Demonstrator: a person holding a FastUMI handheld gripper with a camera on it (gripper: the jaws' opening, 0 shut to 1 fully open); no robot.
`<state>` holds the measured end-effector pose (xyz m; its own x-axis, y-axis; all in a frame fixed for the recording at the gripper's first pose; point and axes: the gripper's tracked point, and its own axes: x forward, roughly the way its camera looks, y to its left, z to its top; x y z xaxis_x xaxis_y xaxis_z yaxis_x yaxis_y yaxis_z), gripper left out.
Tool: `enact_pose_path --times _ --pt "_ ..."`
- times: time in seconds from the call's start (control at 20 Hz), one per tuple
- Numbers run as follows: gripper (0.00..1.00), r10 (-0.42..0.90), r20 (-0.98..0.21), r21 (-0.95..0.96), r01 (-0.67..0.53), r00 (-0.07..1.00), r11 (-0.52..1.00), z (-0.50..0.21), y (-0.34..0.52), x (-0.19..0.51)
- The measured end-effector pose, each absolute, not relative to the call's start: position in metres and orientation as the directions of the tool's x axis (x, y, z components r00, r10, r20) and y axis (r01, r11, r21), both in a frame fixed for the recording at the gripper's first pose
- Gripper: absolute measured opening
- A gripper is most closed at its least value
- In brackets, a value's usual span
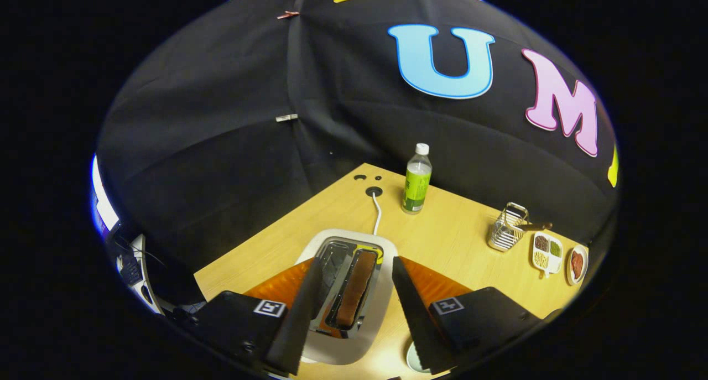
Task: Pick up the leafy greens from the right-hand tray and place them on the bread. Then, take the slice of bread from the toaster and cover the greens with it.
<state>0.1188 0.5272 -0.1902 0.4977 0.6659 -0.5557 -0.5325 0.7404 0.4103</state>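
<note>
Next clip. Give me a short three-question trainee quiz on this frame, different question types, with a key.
1. True or false: the gripper is open, with the toaster between its fingers.
2. Which toaster slot holds the slice of bread: the one nearer the bottle side, or the other?
3. Multiple choice: the white cord runs from the toaster to A) the wire basket, B) a hole in the table, C) the divided dish.

Key: 1 true; 2 the slot nearer the bottle side; 3 B.

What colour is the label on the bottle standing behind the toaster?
Green, under a white cap, on the bottle beyond the toaster; clearest in the gripper view.
</note>
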Motion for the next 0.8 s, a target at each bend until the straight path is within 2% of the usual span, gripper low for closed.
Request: enact_pose_path --times 0.2,0.25,0.4,0.5,0.8 --pt "0.59 0.639 -0.604 0.432 -0.477 0.477 0.765 -0.207 0.535 0.121" --pt "0.45 0.635 -0.613 0.436 -0.469 0.470 0.768 -0.212 0.536 0.121" --pt "0.20 0.624 -0.629 0.469 -0.413 0.464 0.781 -0.215 0.538 0.119" --pt "0.15 0.626 -0.627 0.472 -0.413 0.463 0.779 -0.212 0.539 0.117" --pt "0.15 0.656 -0.567 0.508 -0.415 0.499 0.755 -0.175 0.528 0.122"
